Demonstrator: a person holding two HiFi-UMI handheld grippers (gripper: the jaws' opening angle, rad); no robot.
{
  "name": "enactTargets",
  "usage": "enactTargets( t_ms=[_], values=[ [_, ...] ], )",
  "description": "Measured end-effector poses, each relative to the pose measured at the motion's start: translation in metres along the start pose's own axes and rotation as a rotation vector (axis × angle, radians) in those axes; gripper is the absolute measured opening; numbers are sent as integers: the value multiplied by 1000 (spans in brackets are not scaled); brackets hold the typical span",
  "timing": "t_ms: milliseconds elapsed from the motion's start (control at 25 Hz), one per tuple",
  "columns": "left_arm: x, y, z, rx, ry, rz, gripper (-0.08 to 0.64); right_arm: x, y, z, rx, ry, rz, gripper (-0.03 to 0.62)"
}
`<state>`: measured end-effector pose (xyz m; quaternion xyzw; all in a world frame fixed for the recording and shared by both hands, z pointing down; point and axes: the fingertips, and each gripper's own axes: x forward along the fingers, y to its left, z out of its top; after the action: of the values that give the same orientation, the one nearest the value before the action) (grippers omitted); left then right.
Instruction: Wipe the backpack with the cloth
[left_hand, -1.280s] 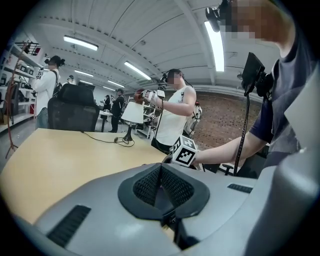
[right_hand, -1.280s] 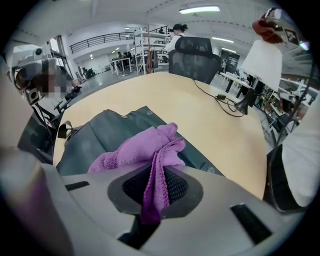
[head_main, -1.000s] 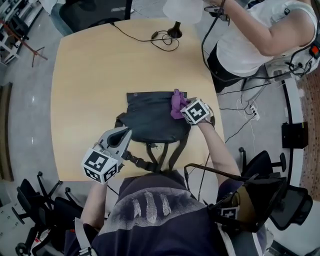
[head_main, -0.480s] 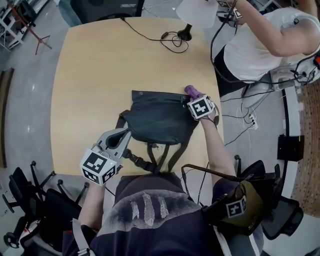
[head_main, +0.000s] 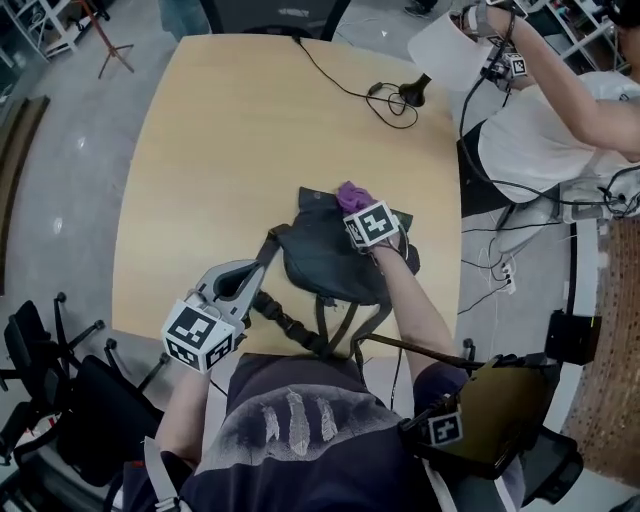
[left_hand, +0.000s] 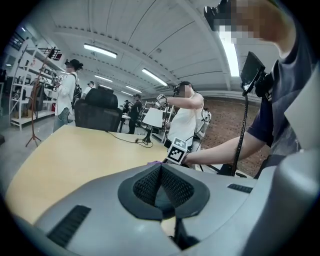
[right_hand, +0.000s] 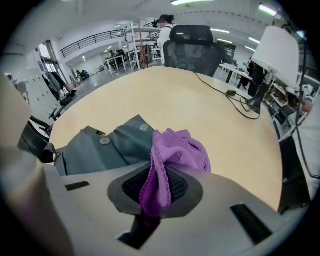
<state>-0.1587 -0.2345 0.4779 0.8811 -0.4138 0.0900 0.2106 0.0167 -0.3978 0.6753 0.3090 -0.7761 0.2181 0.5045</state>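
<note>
Lighting was bright and even in all three views. The source was traced to ceiling strip lights (left_hand: 100, 50), blown out to white in the left gripper view. Only faint, soft shadows were noted round the backpack (head_main: 325, 255) on the table (head_main: 200, 170). A small glare spot was seen on the floor (head_main: 57, 226). Strong fisheye bending and dark corners were recorded in both gripper views. The cloth (right_hand: 176, 152) weave was resolved sharply. Distant figures were rendered soft.
</note>
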Motion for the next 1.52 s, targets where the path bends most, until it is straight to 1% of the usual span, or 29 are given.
enactTargets(
  t_ms=[160,320,400,480,600,680,800,880,1000,1040,1080,1120,1160,1200,1320,1400,1440,1480,1520],
  values=[
    [-14,20,0,-16,-13,33,9,15,28,26,-17,2,53,29],
    [-24,33,-3,-26,-14,57,9,22,43,40,22,-8,114,29],
    [-26,36,-3,-28,-16,60,8,22,51,48,65,-23,173,29],
    [-26,37,-1,-26,-18,60,9,22,65,57,96,-34,251,29],
    [-27,38,1,-23,-21,59,9,22,90,70,82,-34,342,29],
    [-27,38,2,-22,-23,60,8,16,110,82,111,-71,445,29],
    [-28,38,4,-20,-29,62,9,-7,138,100,206,-152,629,29],
    [-28,38,5,-19,-32,63,8,-35,153,112,311,-216,783,29],
    [-26,38,4,-20,-30,57,9,-84,173,127,462,-321,1040,29],
    [-25,36,3,-20,-28,54,9,-93,177,128,497,-341,1095,29],
    [-24,35,3,-20,-25,50,8,-95,178,125,526,-339,1114,29],
    [-22,33,2,-20,-23,45,9,-91,178,119,539,-316,1102,29],
    [-21,30,2,-20,-21,40,9,-82,178,109,527,-282,1059,29],
    [-20,28,1,-19,-19,35,9,-70,175,96,488,-241,982,29],
    [-16,22,0,-11,-10,19,9,-35,153,57,275,-134,650,29],
    [-12,17,-1,-6,-4,8,9,-25,131,41,133,-90,458,29],
    [-10,15,-2,-4,0,2,9,-22,121,34,66,-70,385,29],
    [-8,12,-3,-3,4,-4,9,-21,114,28,11,-54,335,31],
    [-6,9,-4,-2,9,-10,9,-22,109,23,-27,-45,308,29]
  ],
)
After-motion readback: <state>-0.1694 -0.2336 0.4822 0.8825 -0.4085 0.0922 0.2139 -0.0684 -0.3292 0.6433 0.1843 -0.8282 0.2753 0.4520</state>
